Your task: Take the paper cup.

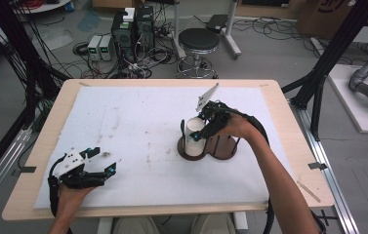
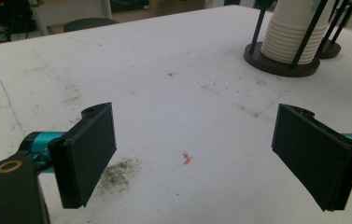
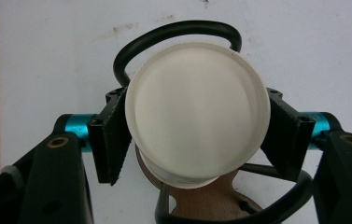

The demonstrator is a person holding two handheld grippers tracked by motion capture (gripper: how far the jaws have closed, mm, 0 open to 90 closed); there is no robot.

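White paper cups (image 1: pixel 194 134) stand stacked in a dark wire holder (image 1: pixel 211 146) on the right half of the counter (image 1: pixel 45 146). The right gripper (image 1: pixel 197 127) comes down on the stack from above, and in the right gripper view the top cup (image 3: pixel 197 112) sits squarely between its jaws, with both pads pressed against the cup's rim, one on either side. The holder's black wire loop (image 3: pixel 178 32) curves round the far side of the cup, just beyond the jaws, and its brown wooden base (image 3: pixel 206 200) shows below. The left gripper (image 1: pixel 101 163) rests well apart at the near left of the counter, jaws spread wide with nothing between them, above a small red mark (image 2: pixel 186 158) and a dark smudge (image 2: pixel 117 172) on the white cover (image 1: pixel 123 117). Beyond the far edge stands a black stool (image 1: pixel 198 41) among cables.
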